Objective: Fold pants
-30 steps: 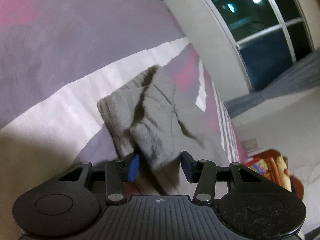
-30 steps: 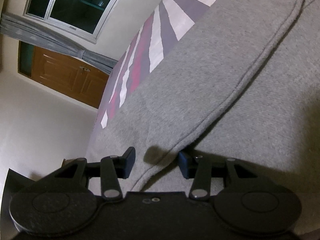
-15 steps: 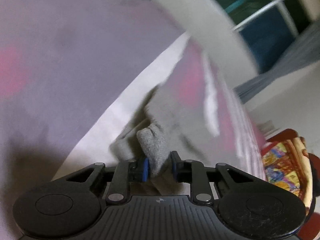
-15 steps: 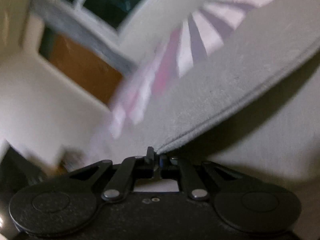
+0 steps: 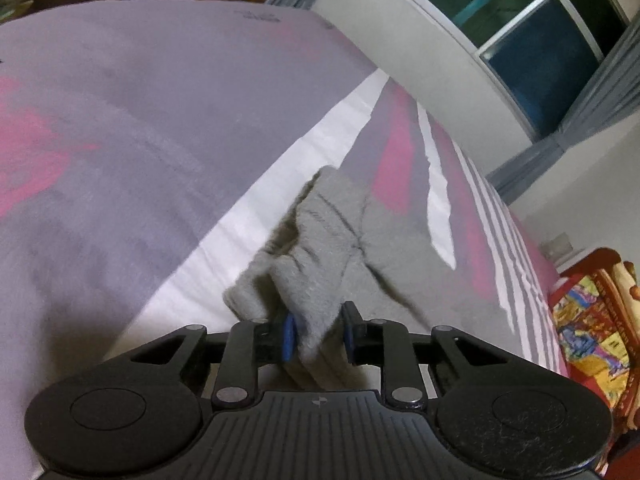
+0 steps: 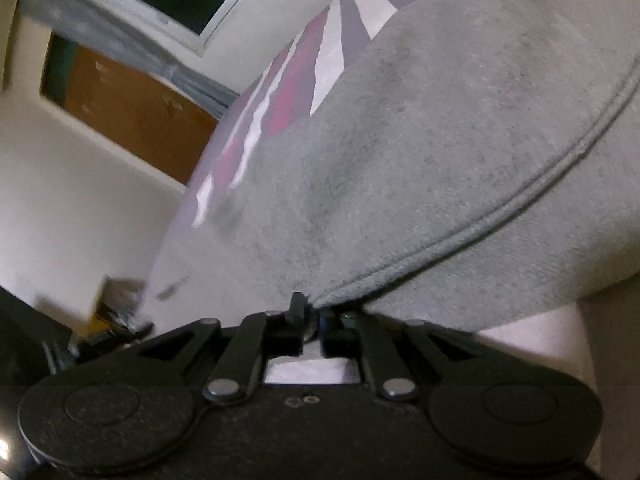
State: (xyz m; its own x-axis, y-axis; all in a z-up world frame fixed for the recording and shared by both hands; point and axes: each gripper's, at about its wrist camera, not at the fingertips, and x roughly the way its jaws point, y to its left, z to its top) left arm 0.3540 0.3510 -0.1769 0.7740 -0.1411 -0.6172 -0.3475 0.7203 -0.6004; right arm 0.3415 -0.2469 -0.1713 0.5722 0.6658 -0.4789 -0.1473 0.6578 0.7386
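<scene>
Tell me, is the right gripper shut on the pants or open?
Shut. The right gripper has its jaws closed together on the seamed edge of the grey pants.

No readable text

Small dark marks are seen on the far edge of the bedsheet [image 5: 256, 16] in the left wrist view, but they are too blurred to be read. No label, brand or number can be read in either view.

Heather-grey pants [image 5: 332, 236] lie on a bedspread [image 5: 132, 128] of lilac, pink and white stripes. A black gripper [image 5: 316, 334] carries blue-padded fingers [image 5: 289, 338]. Beside the bed, a blanket [image 5: 592, 320] shows red, yellow and blue print.
</scene>
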